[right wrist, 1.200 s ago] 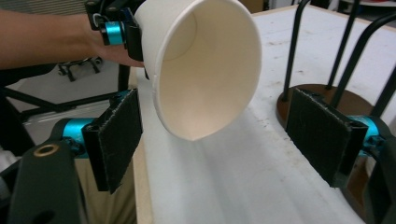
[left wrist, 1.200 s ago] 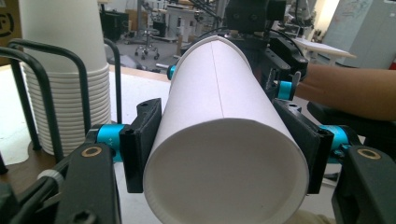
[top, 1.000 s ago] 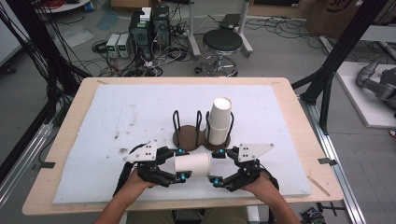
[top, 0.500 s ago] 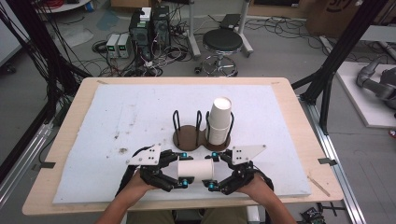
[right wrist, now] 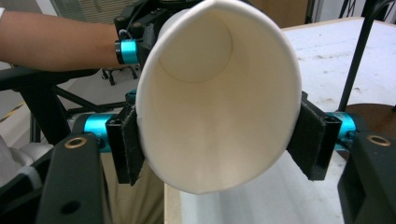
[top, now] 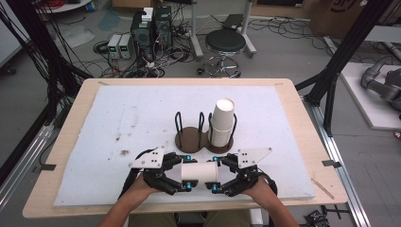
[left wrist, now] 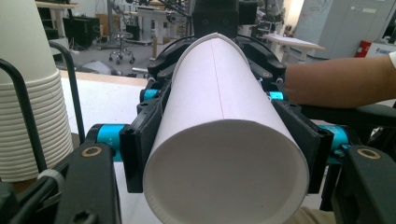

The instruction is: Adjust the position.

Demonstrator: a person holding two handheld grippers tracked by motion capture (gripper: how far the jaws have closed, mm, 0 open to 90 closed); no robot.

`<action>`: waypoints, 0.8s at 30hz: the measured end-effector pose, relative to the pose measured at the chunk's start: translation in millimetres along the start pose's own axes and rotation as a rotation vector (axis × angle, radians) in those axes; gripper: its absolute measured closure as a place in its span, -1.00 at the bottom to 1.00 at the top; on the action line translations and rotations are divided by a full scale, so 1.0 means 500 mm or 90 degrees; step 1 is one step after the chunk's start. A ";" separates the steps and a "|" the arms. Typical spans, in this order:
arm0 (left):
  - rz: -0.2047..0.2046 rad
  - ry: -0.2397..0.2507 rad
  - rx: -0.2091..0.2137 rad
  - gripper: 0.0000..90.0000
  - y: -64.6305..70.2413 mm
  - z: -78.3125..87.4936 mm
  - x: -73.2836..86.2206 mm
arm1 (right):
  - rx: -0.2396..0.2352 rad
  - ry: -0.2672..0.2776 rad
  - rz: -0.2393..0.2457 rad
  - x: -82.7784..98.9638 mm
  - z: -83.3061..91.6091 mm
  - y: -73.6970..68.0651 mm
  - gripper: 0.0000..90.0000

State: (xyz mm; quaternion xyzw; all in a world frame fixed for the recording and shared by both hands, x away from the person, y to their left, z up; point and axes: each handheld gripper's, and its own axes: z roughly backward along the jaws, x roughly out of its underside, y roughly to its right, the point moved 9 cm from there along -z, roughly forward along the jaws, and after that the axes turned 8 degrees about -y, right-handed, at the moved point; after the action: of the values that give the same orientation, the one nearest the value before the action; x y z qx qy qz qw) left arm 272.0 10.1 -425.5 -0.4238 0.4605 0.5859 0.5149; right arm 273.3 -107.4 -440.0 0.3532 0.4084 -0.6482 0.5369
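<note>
A white paper cup point(top: 199, 172) is lying on its side just in front of the brown cup holder point(top: 204, 138), off the worktop point(top: 293, 118). The left tongs point(top: 182, 172) are clamping its base end. The right tongs point(top: 215, 174) have just been closing and are squeezing its open rim oval.

Cup stack point(top: 222, 122) in holder point(top: 192, 138), behind cup point(top: 199, 171)
</note>
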 end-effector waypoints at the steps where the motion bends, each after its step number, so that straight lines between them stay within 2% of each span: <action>1: -0.001 0.000 0.000 -0.19 0.000 0.000 0.001 | 0.002 0.003 0.001 0.000 0.000 0.001 -0.29; 5: 0.004 -0.013 -0.007 -0.19 -0.001 -0.003 0.008 | 0.003 -0.001 0.007 0.003 0.002 0.003 -0.23; 8: 0.012 -0.029 -0.025 -0.23 -0.006 -0.006 0.011 | 0.004 -0.009 0.004 0.005 0.003 0.004 -0.21; 11: 0.037 -0.052 -0.053 -0.52 -0.017 -0.005 0.016 | 0.010 -0.026 0.003 0.009 0.005 0.006 -0.21; 18: 0.029 -0.103 -0.077 -0.61 -0.018 0.003 0.022 | 0.029 -0.077 0.001 0.013 0.015 0.016 -0.21; 24: 0.021 -0.139 -0.097 -0.62 -0.026 0.013 0.027 | 0.043 -0.130 0.022 -0.003 0.022 0.022 -0.21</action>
State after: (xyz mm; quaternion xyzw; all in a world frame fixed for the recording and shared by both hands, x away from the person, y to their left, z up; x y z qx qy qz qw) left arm 283.3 19.9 -438.4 -0.3878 0.3627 0.6705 0.5182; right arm 284.0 -117.7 -435.7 0.3103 0.3234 -0.6845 0.5749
